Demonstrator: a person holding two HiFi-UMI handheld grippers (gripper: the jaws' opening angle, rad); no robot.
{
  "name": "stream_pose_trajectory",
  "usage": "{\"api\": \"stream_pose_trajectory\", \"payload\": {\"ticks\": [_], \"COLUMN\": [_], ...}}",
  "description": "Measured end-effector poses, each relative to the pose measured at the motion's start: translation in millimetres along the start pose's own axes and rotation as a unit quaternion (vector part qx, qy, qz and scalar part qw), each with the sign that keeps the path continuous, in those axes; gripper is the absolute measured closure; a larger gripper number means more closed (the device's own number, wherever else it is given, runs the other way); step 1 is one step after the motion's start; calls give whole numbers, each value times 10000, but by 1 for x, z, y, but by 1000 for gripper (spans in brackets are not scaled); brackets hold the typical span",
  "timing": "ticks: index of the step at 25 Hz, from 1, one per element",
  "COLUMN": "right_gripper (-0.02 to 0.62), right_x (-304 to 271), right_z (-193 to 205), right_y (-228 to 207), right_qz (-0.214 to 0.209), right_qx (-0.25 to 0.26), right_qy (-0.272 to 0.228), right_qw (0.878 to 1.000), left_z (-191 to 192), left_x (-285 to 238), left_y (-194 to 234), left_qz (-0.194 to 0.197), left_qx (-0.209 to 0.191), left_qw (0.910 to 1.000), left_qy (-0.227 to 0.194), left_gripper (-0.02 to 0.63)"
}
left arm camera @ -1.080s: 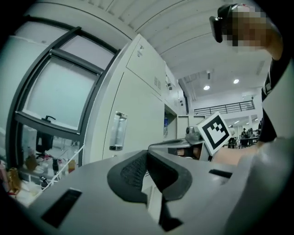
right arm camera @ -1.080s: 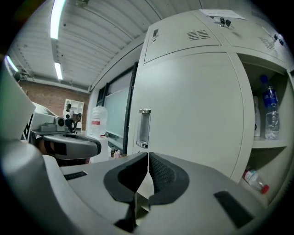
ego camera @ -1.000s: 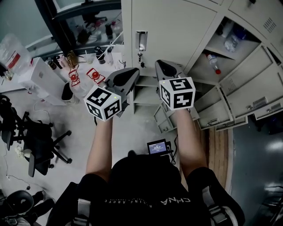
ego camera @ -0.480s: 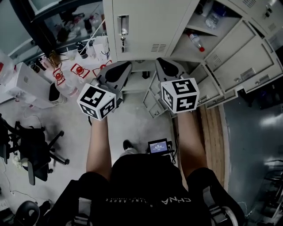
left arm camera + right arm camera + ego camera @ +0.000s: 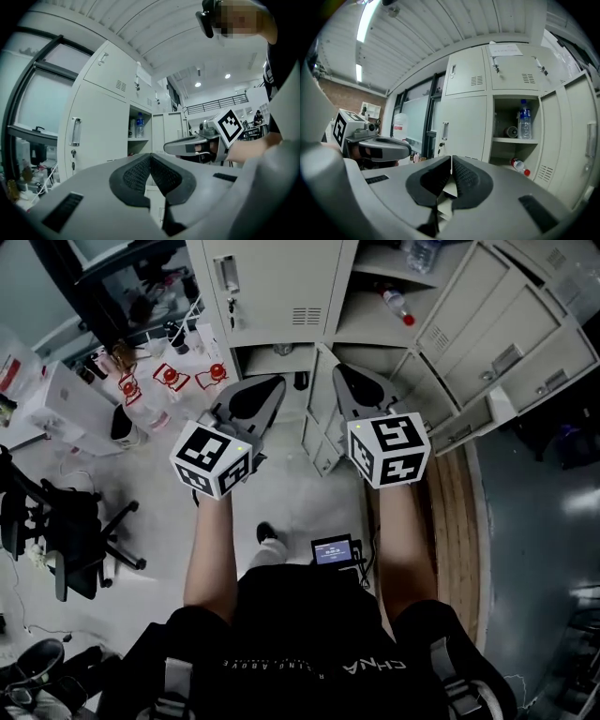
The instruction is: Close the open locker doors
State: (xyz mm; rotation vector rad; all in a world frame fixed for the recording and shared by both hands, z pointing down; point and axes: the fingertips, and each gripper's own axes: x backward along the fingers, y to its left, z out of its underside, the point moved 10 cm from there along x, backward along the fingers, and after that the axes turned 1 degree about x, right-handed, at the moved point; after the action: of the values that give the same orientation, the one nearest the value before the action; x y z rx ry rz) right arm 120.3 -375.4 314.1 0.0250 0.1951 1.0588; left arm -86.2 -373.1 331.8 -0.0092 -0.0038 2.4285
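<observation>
The locker bank (image 5: pixel 281 296) of pale grey steel fills the top of the head view. At upper left of centre its closed door (image 5: pixel 255 282) carries a vertical handle and a keyed lock. To the right of it, one compartment (image 5: pixel 370 326) stands open. Its open doors (image 5: pixel 487 334) fan out towards the upper right corner, each with a small vent and latch. Below the closed door a lower door (image 5: pixel 317 427) is ajar too, close in front of the right gripper.

The left gripper (image 5: pixel 150 161) and right gripper (image 5: pixel 451 164) sit side by side mid-frame in the head view, pointed at the lockers. Each has its jaws pressed together with nothing between them.

In the right gripper view, a clear water bottle (image 5: pixel 525 119) stands on the shelf of the open compartment. A red-capped bottle (image 5: pixel 519 166) lies on its floor.

Against a second ago, the locker bank has slid towards the top edge of the head view, and the handle has moved left. The grippers have kept their places, both shut as before. The doors are open as before. The person's shoe (image 5: pixel 266 532) has stepped up the frame.
</observation>
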Motion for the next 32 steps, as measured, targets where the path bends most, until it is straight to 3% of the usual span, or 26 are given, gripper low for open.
{"api": "stream_pose_trajectory", "payload": {"ticks": [5,9,13,20,32], "right_gripper": [561,561,561,561,561], "right_x": [62,85,107,129,128], "right_z": [19,36,34,26,-2], "right_y": [-27,-12,9,32,102], "right_qz": [-16,-231,-269,-163,103], "right_qx": [-187,-397,-376,-341,-93], "right_qy": [-90,-122,-193,-270,-170], "right_qw": [9998,9989,9987,9989,9998], "left_z": [8,17,16,5,-3], "left_x": [-3,30,56,71,141], "left_y": [-71,-102,-119,-126,-90], "left_qz": [-148,-592,-753,-743,-852], "left_qx": [-65,-197,-222,-125,95], "left_qw": [9995,9963,9950,9967,9963], "left_qy": [263,589,615,295,-56], "left_gripper": [586,586,586,586,584]}}
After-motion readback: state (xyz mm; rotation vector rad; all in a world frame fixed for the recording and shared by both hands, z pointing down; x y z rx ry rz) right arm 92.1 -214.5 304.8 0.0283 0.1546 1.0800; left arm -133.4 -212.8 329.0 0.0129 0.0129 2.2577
